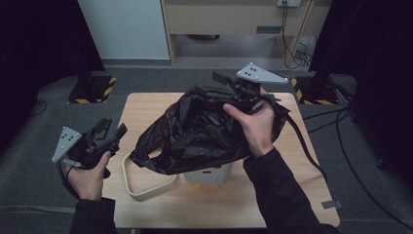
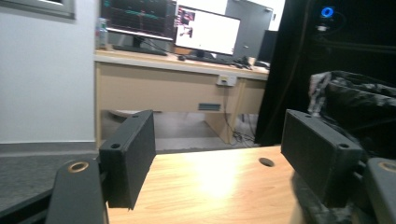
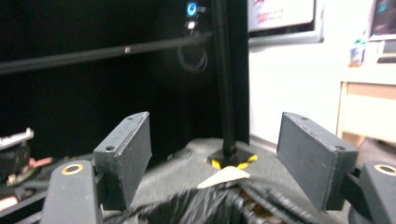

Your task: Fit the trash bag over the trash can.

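At the near edge of the wooden table (image 1: 272,204), a small white bin (image 1: 208,176) stands with a crumpled black plastic bag (image 1: 195,134) billowing over its top; what the bin or the bag holds cannot be made out. A cream-coloured ring frame (image 1: 141,187) lies flat on the tabletop just to the bin's left, touching the bag's lower edge. The person's left hand (image 1: 87,175) holds the left gripper (image 1: 109,134) low over the table's left edge, well apart from the bag, jaws spread wide with nothing between them. Farther back, the right hand (image 1: 253,124) reaches over the bag's far upper side, its right gripper (image 1: 216,87) raised above the plastic; in the right gripper view its jaws stand wide apart, the bag's folds bunched below them, gripping nothing. Beyond the table, a light wooden desk (image 2: 173,84) carries monitors (image 2: 205,30).
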The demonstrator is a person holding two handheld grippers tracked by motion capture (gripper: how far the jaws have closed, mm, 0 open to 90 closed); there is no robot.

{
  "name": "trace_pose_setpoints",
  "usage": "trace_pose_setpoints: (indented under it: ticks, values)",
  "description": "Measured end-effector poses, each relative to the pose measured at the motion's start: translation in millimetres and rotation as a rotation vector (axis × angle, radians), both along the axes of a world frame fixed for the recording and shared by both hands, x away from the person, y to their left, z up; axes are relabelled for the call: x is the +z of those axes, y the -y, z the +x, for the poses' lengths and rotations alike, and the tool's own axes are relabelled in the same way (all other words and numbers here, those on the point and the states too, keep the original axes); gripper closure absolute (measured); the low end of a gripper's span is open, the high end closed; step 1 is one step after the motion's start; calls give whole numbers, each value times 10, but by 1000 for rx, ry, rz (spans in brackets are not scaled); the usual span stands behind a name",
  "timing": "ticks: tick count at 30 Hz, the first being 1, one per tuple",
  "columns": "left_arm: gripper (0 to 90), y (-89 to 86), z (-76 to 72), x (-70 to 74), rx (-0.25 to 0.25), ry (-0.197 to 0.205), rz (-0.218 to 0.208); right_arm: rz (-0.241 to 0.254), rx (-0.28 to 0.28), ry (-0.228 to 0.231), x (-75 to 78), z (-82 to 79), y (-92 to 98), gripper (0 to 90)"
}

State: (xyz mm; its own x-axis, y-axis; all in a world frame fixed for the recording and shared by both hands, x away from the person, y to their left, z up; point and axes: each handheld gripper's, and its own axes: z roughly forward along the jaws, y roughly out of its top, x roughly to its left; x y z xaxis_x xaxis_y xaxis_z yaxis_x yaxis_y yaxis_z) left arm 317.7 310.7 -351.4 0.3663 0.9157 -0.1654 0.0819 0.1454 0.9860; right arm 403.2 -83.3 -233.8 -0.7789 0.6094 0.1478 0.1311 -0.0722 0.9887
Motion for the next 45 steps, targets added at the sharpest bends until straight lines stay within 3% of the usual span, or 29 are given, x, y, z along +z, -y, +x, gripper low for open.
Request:
trace_pose_setpoints:
  ticks: [6,8,9,14,18,27,33,40,45]
  values:
    - [260,-61,-16,-44,18,-13,-2,20,-105,44,167,-68,290,233]
    - [261,-86,-16,-94,24,-32,7,26,-115,48,185,-71,352,228]
    - [261,-109,-19,-140,26,-48,16,20,-153,53,204,-88,502,217]
    - [271,-233,-26,-258,55,-83,25,22,-246,65,156,-137,886,214]
    - [271,-276,-24,-311,67,-99,27,28,-344,68,30,-130,1192,220]
    - [272,-311,23,-425,59,-130,46,27,-505,16,-424,-1,1657,242]
    - [290,-357,38,-449,59,-140,66,46,-580,-54,-804,96,1922,255]
    - [335,-385,74,-446,32,-156,94,-11,-576,-153,-1326,90,2097,284]
    - [370,-410,137,-491,12,-194,178,-108,-508,-239,-1771,9,2135,310]
